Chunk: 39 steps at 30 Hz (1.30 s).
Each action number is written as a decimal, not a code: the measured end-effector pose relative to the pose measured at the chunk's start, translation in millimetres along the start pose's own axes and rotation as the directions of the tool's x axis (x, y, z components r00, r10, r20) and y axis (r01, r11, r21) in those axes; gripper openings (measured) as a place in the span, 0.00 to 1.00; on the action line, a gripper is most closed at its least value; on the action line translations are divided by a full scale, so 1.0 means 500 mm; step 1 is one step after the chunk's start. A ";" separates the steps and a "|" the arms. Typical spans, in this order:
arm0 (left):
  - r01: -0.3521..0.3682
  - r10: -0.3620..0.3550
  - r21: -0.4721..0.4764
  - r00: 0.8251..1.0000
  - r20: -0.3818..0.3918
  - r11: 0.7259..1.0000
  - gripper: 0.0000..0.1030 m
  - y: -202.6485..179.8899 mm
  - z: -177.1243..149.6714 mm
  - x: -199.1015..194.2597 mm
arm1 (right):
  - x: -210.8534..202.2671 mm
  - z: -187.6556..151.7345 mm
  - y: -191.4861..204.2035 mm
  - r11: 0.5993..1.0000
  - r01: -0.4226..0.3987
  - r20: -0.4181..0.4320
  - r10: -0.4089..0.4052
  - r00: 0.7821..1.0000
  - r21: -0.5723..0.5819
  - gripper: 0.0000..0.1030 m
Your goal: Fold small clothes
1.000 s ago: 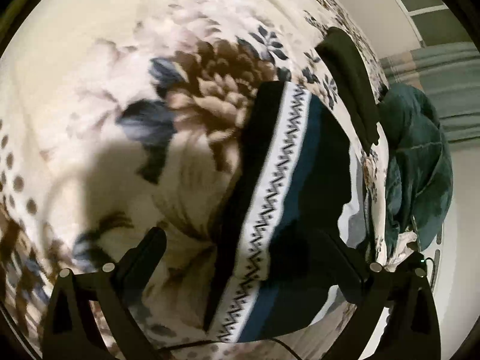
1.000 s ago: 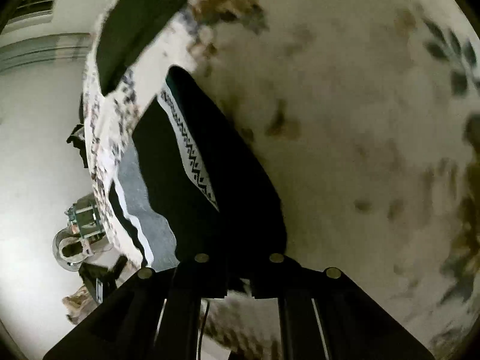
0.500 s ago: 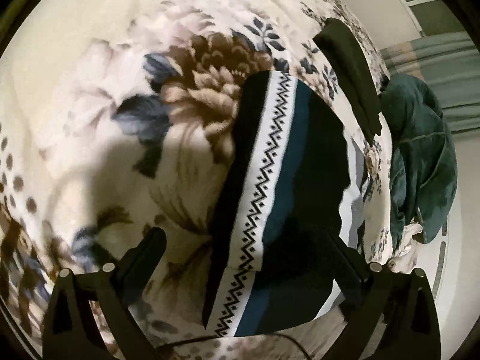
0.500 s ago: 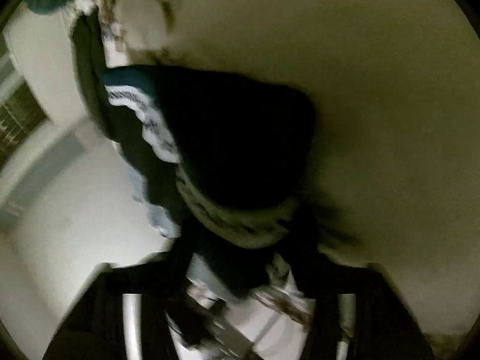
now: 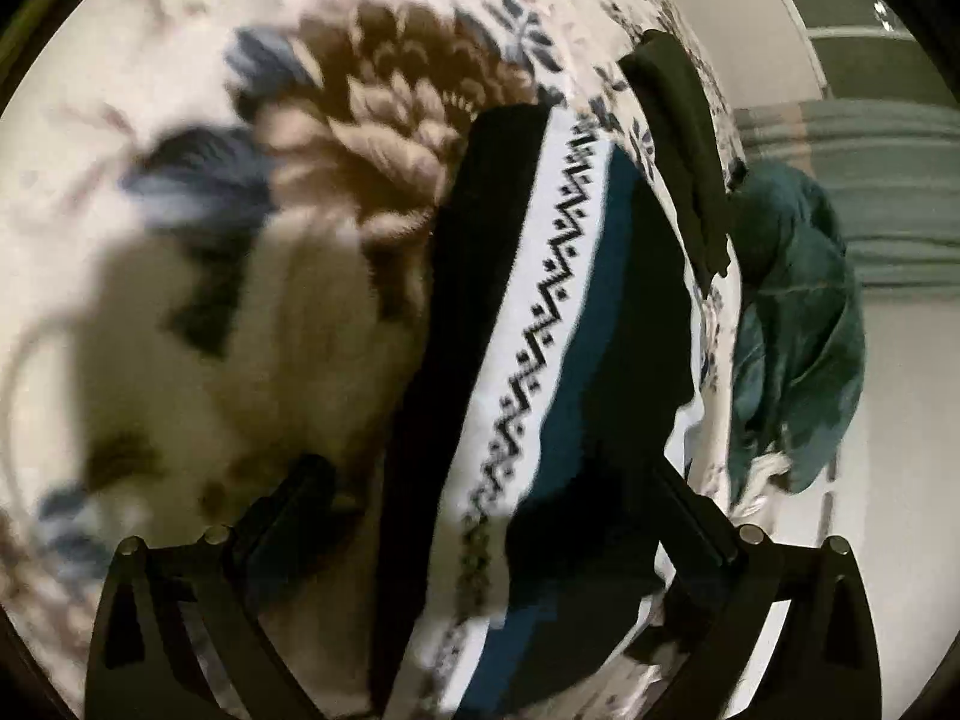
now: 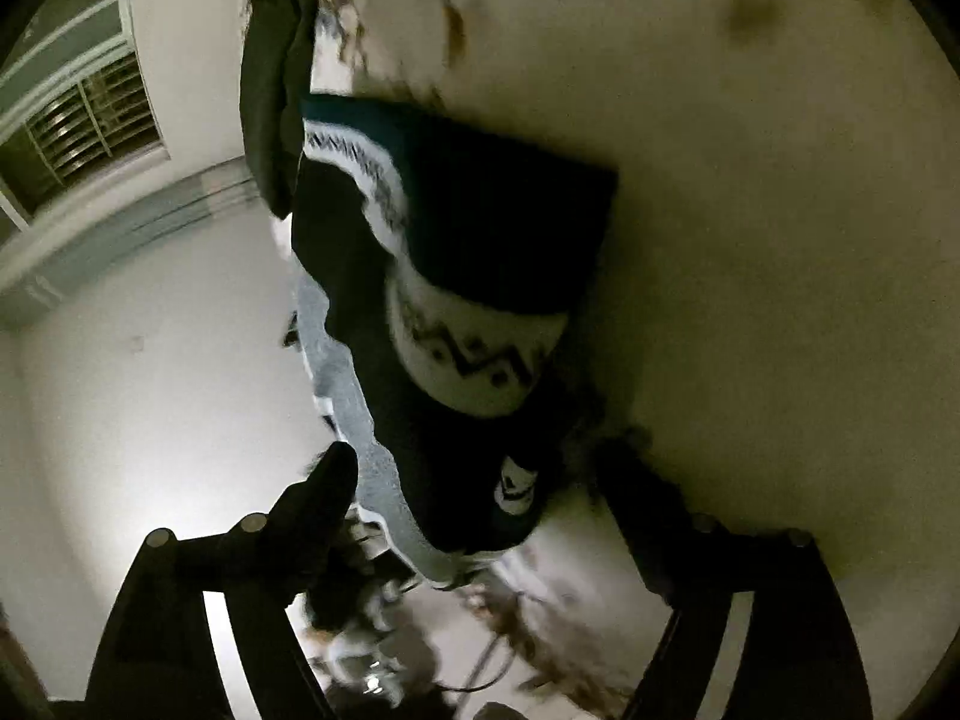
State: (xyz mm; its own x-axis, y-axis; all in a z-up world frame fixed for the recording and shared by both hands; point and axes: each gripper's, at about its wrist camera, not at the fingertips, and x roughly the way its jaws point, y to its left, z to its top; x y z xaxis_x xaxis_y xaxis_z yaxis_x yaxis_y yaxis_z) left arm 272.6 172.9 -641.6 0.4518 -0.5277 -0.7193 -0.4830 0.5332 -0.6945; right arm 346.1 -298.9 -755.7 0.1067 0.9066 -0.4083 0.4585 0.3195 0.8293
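Observation:
A small folded garment (image 5: 540,324), black and teal with a white zigzag band, lies on the floral bedspread (image 5: 240,312). My left gripper (image 5: 486,480) hangs open just above its near end, one finger over the bedspread and the other over the dark cloth. In the right wrist view the same garment (image 6: 468,228) lies doubled over, with a grey layer underneath. My right gripper (image 6: 480,468) is opening. The garment's near edge sits between its spread fingers, and the pads do not press on it.
A second dark folded garment (image 5: 678,138) lies further back near the bed's edge and also shows as a dark garment (image 6: 270,90) in the right wrist view. A teal cloth (image 5: 792,330) hangs over the bedside. The pale floor (image 6: 150,360) lies beyond the edge.
My right gripper was shut on the garment's edge, swung over and down with it, then spread its fingers and let go. The left gripper sank a little closer to the garment.

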 end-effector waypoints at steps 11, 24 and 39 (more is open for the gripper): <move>0.024 -0.024 0.036 1.000 0.016 0.999 1.00 -0.040 0.035 0.054 | 0.231 0.019 0.102 0.996 -0.051 0.025 0.053 0.998 -0.076 1.00; 0.124 -0.141 0.195 0.987 0.075 0.973 0.23 -0.205 0.088 -0.016 | 0.277 -0.091 0.242 0.986 0.018 0.144 0.005 0.990 -0.164 0.34; 0.199 -0.206 0.438 0.978 -0.033 0.877 0.23 -0.618 0.555 0.128 | 0.418 0.091 0.647 0.936 0.043 0.432 0.120 0.894 -0.349 0.34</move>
State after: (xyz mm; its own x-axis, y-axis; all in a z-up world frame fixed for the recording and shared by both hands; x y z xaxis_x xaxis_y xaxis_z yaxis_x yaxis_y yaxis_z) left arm 659.0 157.9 -477.0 0.5167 -0.6473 -0.5603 -0.0052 0.6521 -0.7581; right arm 556.9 -18.7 -589.8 0.5318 0.7296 -0.4300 0.1259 0.4340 0.8921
